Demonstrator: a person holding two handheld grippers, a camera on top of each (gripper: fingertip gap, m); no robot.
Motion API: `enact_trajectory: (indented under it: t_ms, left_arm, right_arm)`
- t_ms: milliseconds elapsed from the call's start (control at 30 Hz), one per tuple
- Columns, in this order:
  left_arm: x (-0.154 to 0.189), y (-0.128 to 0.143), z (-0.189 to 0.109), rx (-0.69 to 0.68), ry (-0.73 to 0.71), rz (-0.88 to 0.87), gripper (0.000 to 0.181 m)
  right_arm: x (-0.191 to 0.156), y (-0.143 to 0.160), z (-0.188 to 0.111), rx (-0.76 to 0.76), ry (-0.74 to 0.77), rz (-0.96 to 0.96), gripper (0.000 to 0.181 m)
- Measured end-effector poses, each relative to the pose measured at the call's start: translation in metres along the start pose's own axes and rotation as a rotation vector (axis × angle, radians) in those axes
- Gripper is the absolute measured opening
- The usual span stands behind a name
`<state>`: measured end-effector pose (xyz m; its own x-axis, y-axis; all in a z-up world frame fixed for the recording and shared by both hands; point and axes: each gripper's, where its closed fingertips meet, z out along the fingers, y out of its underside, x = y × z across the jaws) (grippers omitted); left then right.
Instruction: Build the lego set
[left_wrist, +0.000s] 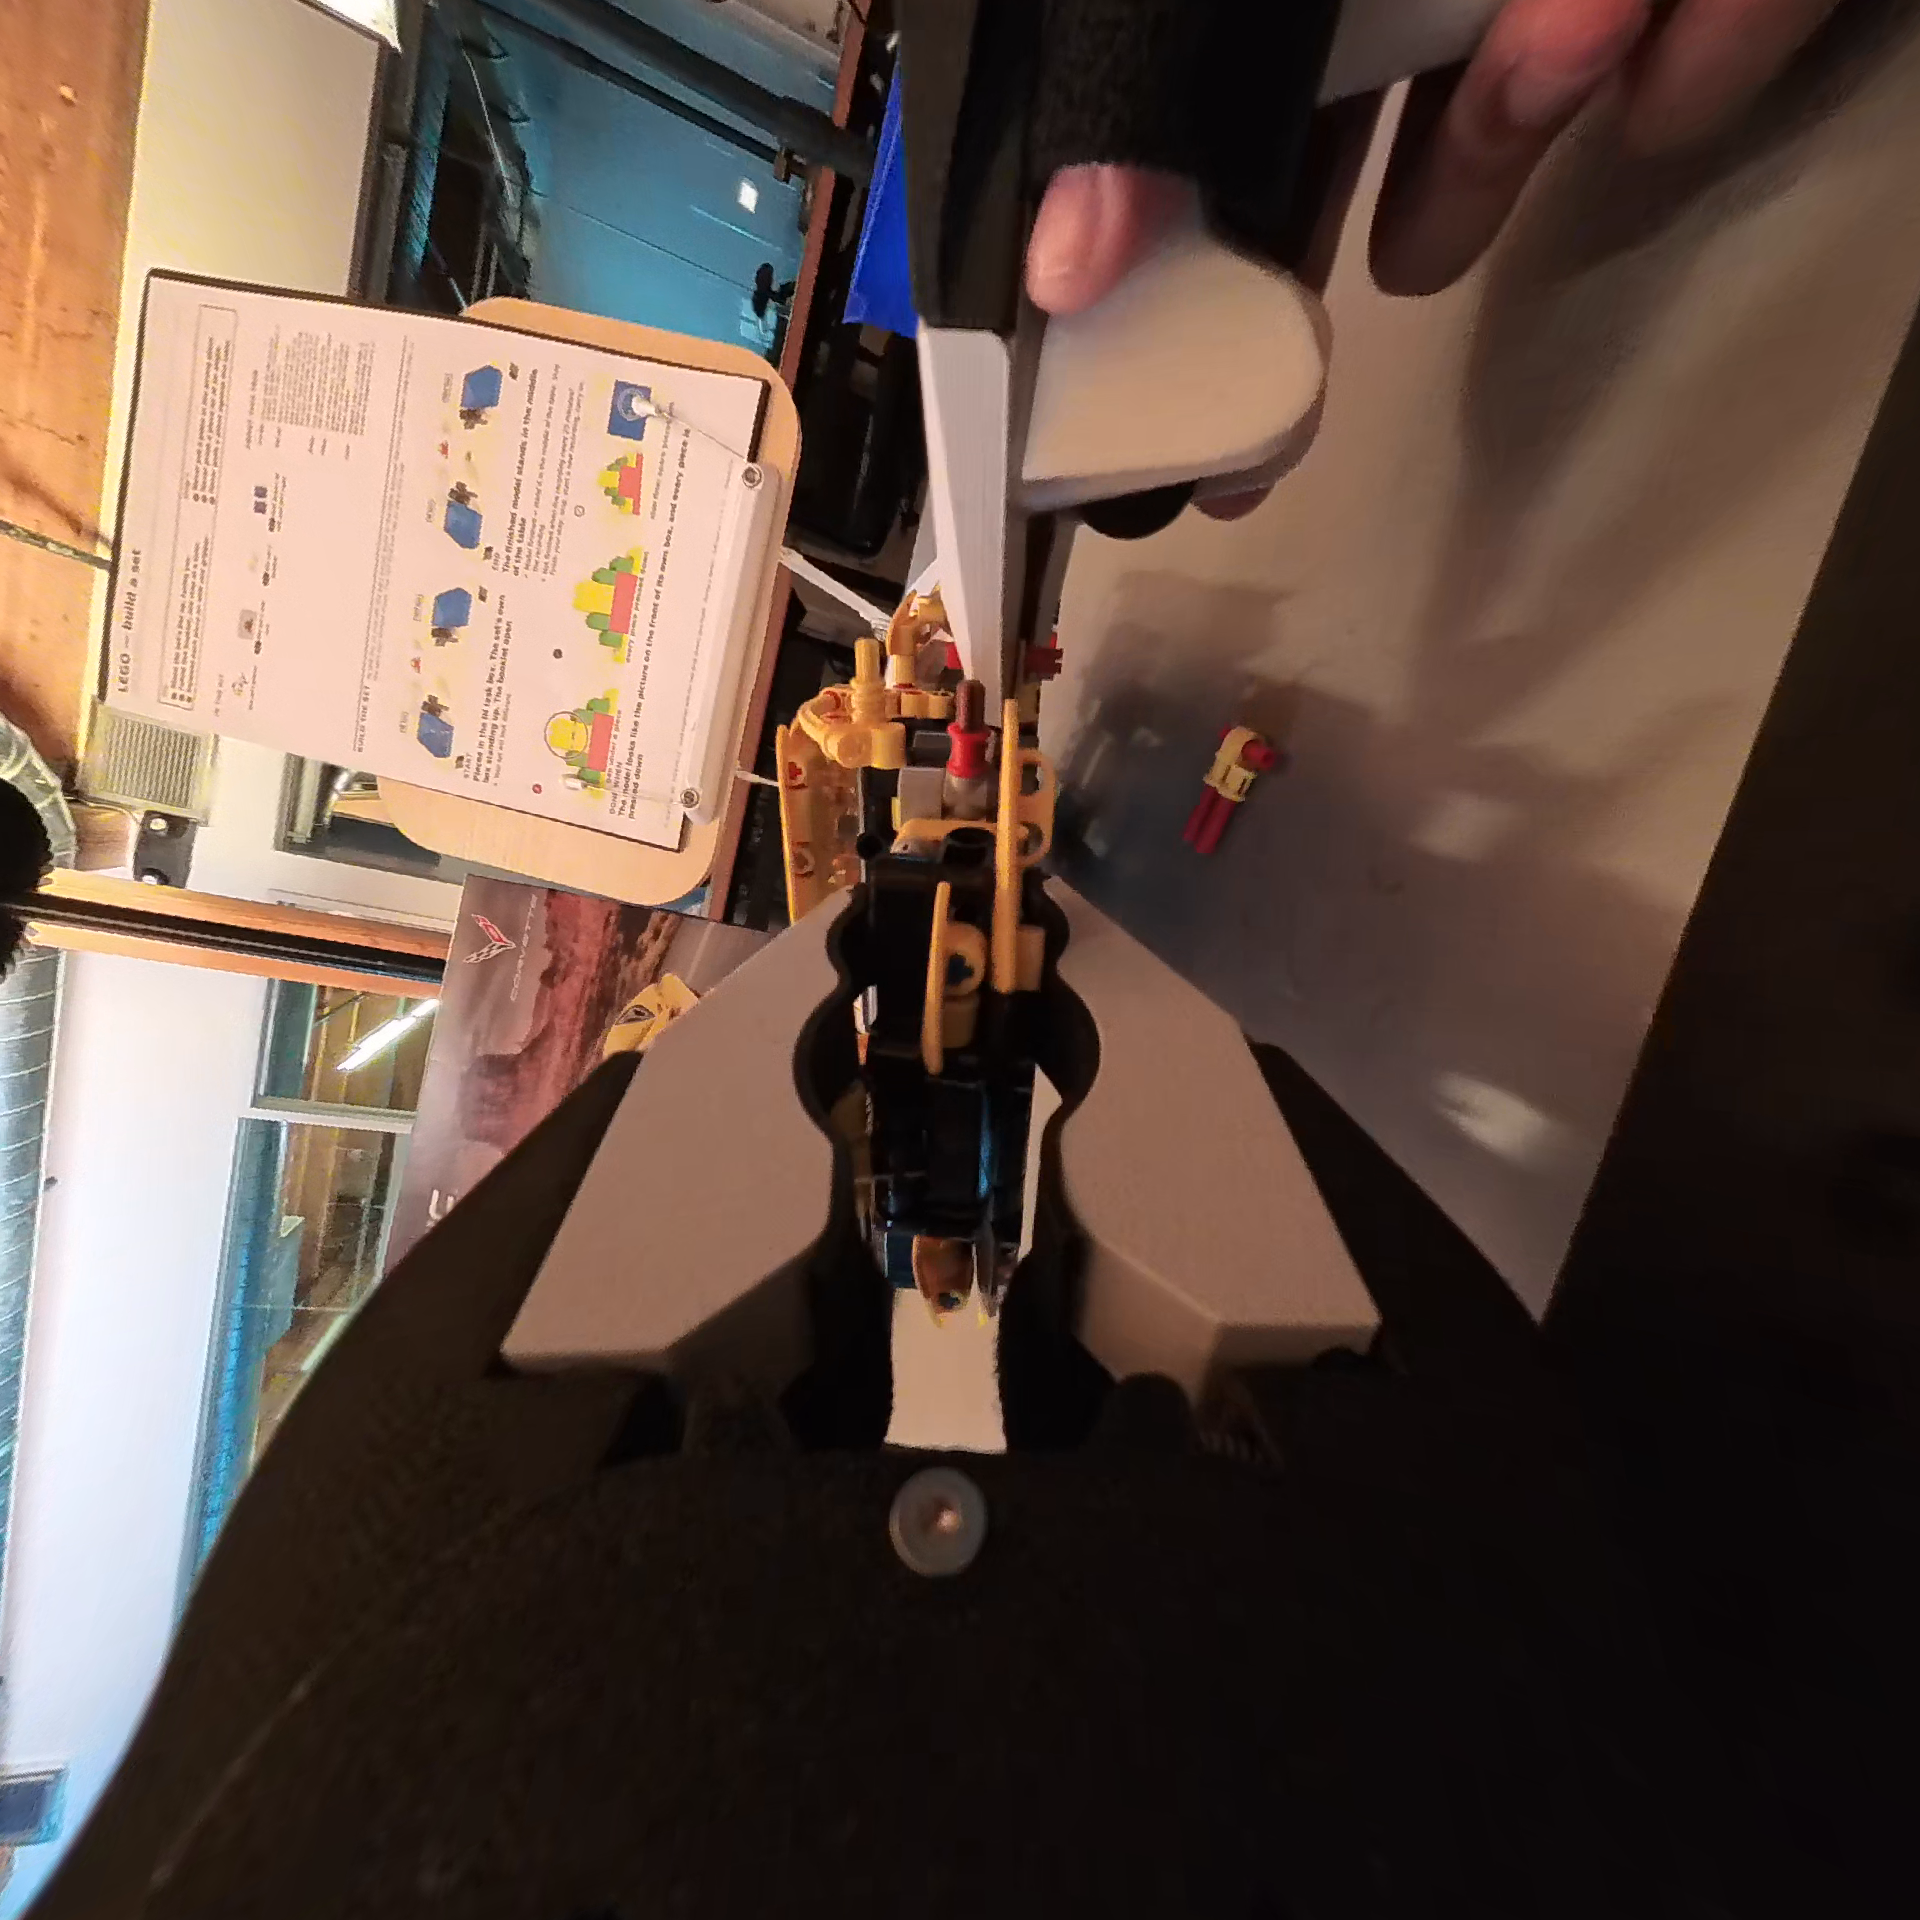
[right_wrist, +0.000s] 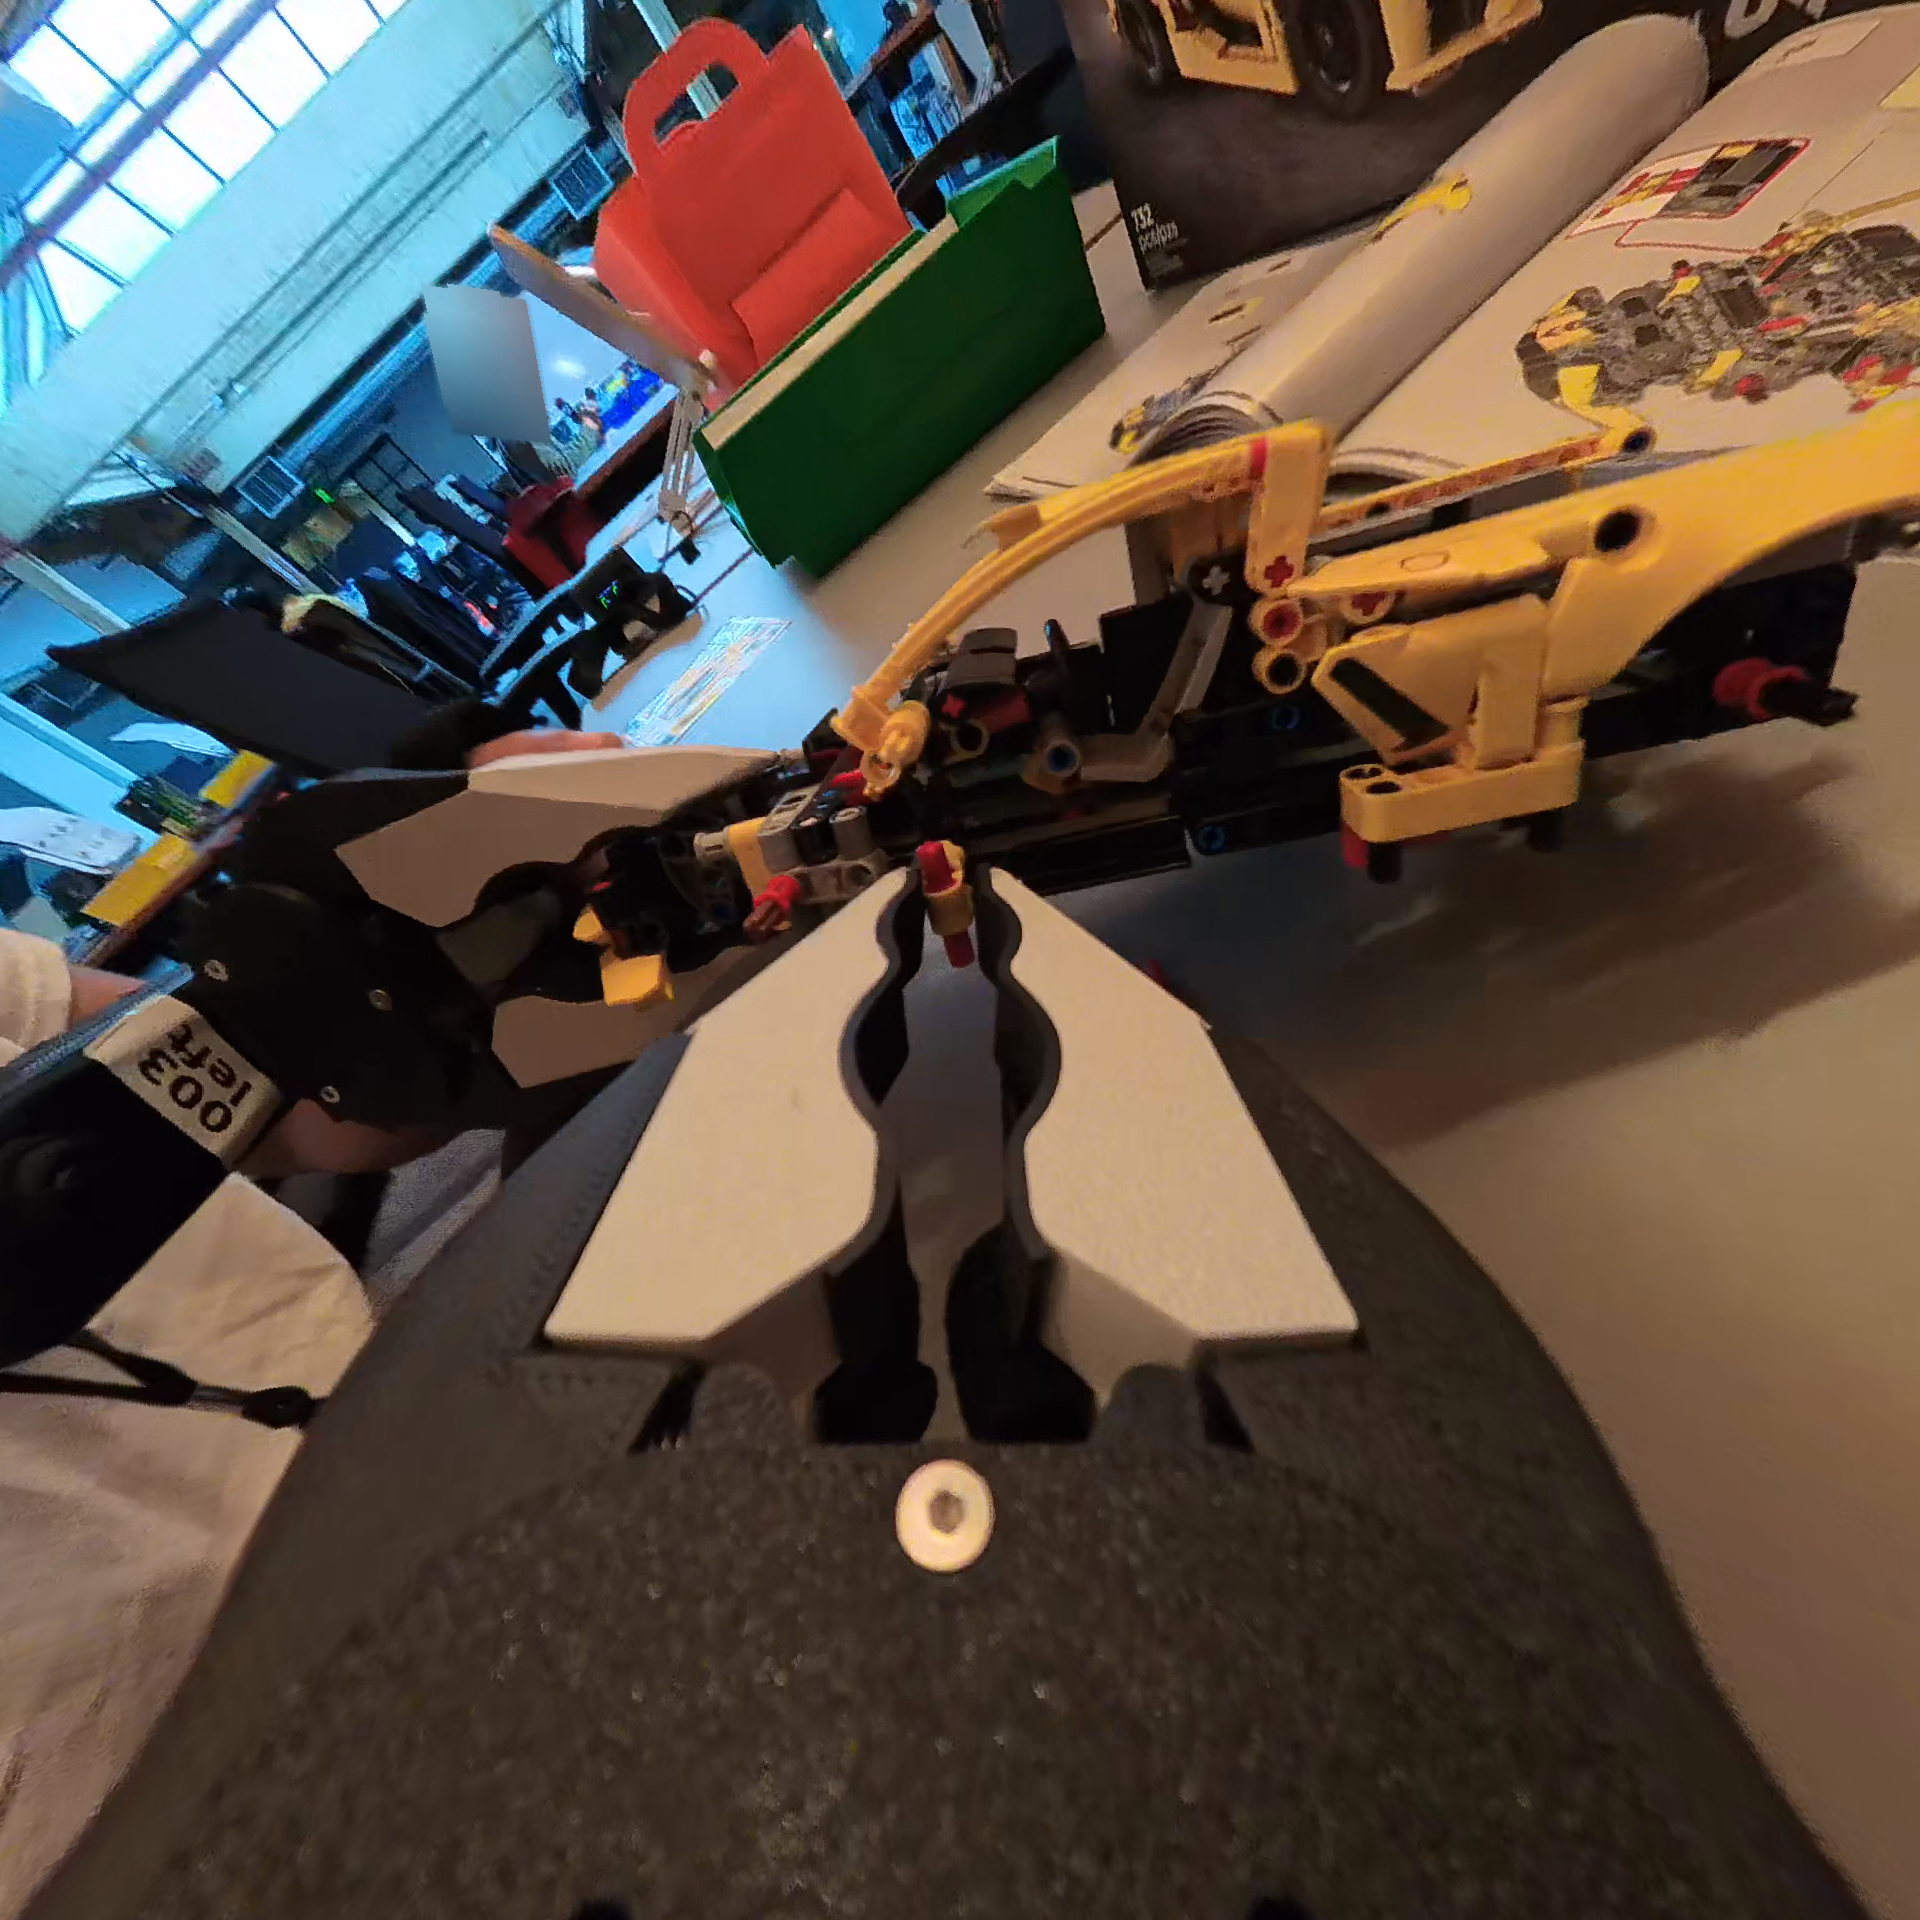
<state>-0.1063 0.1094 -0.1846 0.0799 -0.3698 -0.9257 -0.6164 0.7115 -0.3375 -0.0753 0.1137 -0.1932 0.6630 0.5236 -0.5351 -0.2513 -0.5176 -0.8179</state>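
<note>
At the left, the left gripper (right_wrist: 582, 914) has its fingers clenched on the black end of the half-built yellow car model (right_wrist: 1434, 623). That end sits just above the bench (right_wrist: 1558, 1039). From there the model's long axis runs off to the right and slightly away. Its yellow bodywork is out at the far right, close to the open instruction booklet (right_wrist: 1714, 260).

In the middle, the right gripper (right_wrist: 945, 883) comes in from the near side, roughly square to that axis. Its tips are just beside the cluster of grey and red pins, a little right of where the left fingers hold. The right fingers stand only a narrow gap apart, and a red-and-yellow connector (right_wrist: 943, 896) shows in that gap. I cannot tell whether they pinch it or whether it lies on the bench beyond them. The left wrist view shows a loose connector (left_wrist: 1231, 787) of that kind on the bench beside the model, so it may be the same piece.

As I judge it, the right gripper does the placing while the left steadies the model. What matters is lining the connector's pin up across the model's length with a hole in that near side.
</note>
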Motion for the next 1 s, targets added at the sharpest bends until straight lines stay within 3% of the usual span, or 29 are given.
enact_trajectory:
  t_ms: [333, 1000]
  left_arm:
    - [0.0012, -0.0010, 0.0018, 0.016, -0.006, -0.005, 0.028]
    - [0.0021, -0.0038, 0.0037, 0.022, -0.010, 0.014, 0.029]
  right_arm:
    - [0.0032, 0.0002, 0.0000, -0.009, 0.069, -0.089, 0.007]
    - [0.0046, 0.0007, -0.0015, -0.003, 0.030, -0.025, 0.008]
